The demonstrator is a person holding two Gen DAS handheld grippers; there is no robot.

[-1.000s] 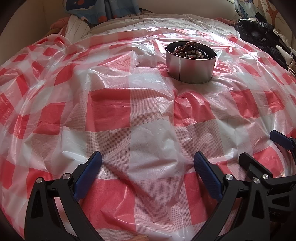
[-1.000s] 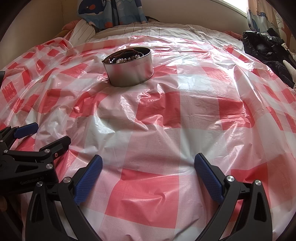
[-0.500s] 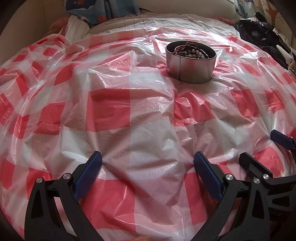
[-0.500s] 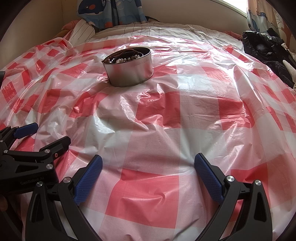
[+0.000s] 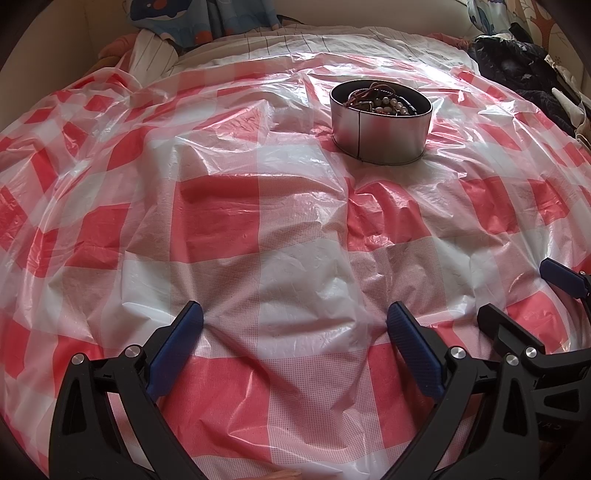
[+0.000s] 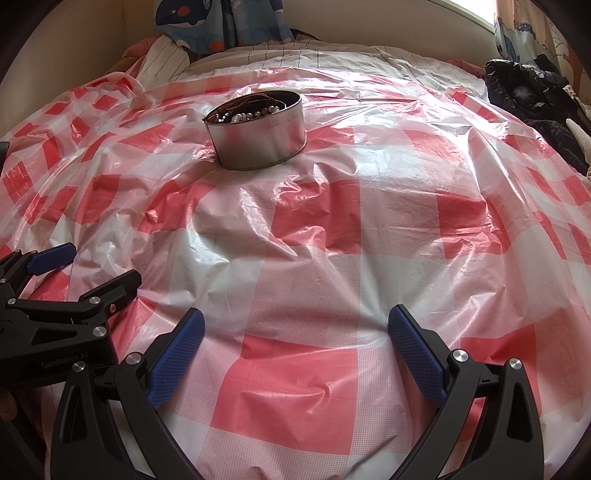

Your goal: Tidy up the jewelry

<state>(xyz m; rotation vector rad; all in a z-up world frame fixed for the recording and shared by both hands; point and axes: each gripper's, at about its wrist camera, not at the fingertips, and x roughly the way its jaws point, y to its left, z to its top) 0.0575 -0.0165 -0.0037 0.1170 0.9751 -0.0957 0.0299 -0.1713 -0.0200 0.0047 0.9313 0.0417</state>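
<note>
A round silver tin (image 5: 380, 136) (image 6: 258, 142) stands on a red-and-white checked plastic sheet (image 5: 288, 229) (image 6: 332, 229) spread over a bed. Inside it lie beaded strands and cords of jewelry (image 5: 384, 105) (image 6: 251, 112). My left gripper (image 5: 295, 321) is open and empty, low over the sheet well short of the tin. Just as wide open and empty is my right gripper (image 6: 295, 325), beside the left one. In each wrist view the other gripper shows at the edge: the right gripper (image 5: 524, 295), the left gripper (image 6: 88, 269).
Dark clothing (image 5: 524, 70) (image 6: 535, 96) is piled at the far right of the bed. A striped pillow (image 6: 162, 62) and a blue patterned cloth (image 6: 221, 22) lie at the head, by the wall. The sheet is wrinkled around the tin.
</note>
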